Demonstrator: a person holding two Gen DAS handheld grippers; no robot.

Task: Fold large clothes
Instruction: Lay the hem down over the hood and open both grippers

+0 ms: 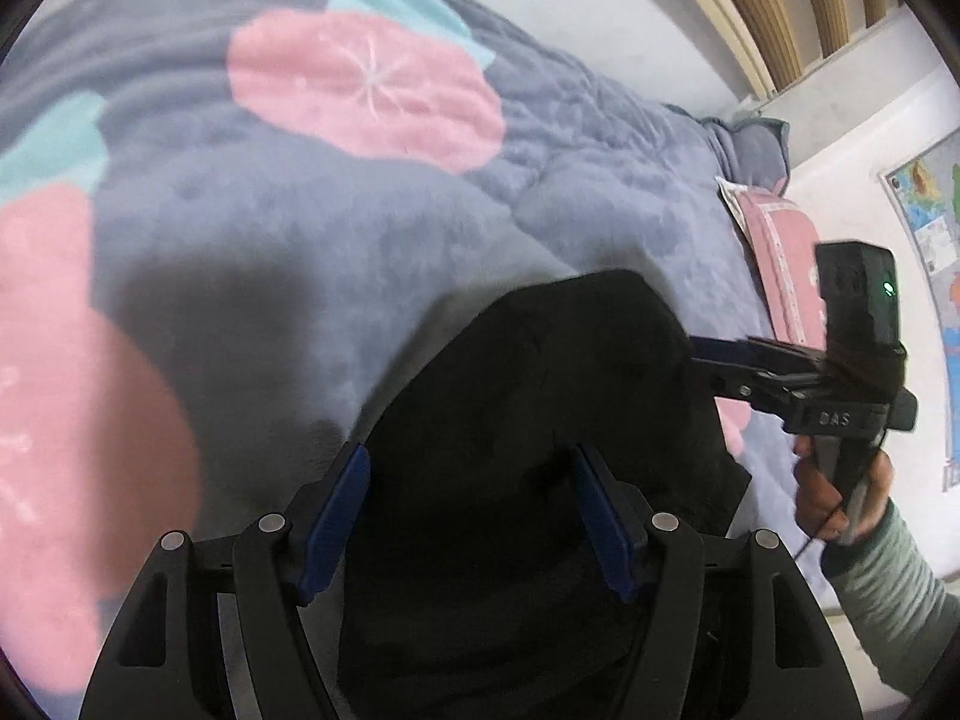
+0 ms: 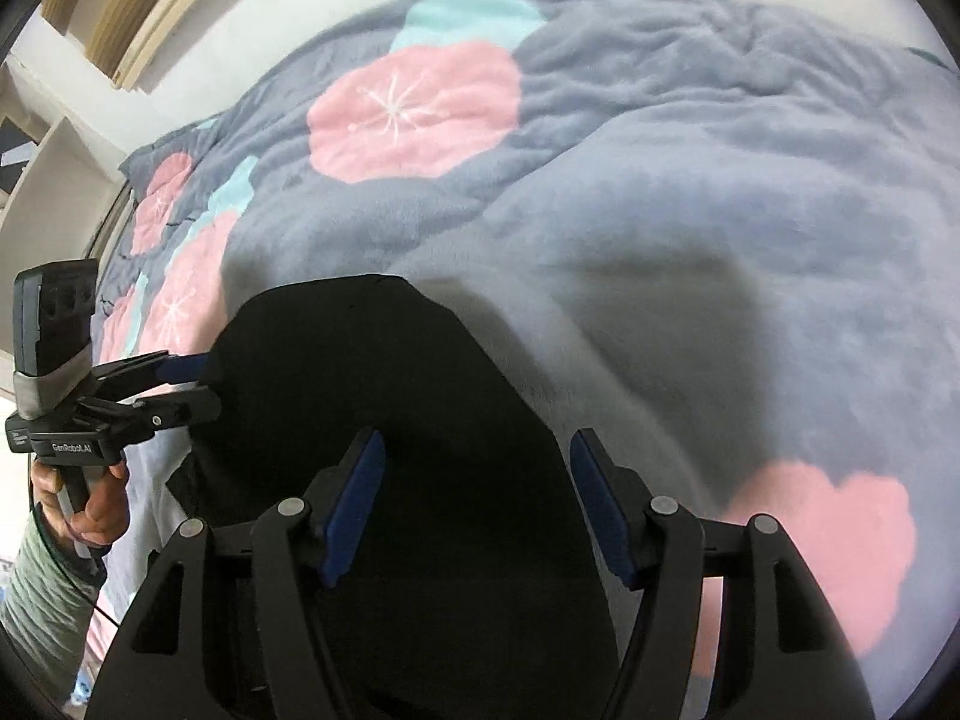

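A black garment (image 1: 540, 408) lies on a grey blanket (image 1: 360, 210) with pink and teal circles. My left gripper (image 1: 471, 504) is open, its blue pads spread over the garment's near part. In the left wrist view the right gripper (image 1: 702, 360) comes in from the right at the garment's right edge. In the right wrist view the garment (image 2: 384, 396) sits low in the middle and my right gripper (image 2: 477, 492) is open above it. There the left gripper (image 2: 192, 375) touches the garment's left edge. No cloth shows between either pair of jaws.
The blanket (image 2: 660, 192) covers the whole bed. A pink folded cloth (image 1: 780, 252) lies at the bed's far right edge. A wall map (image 1: 936, 240) hangs at the right. White walls and wooden trim (image 2: 150, 18) stand behind the bed.
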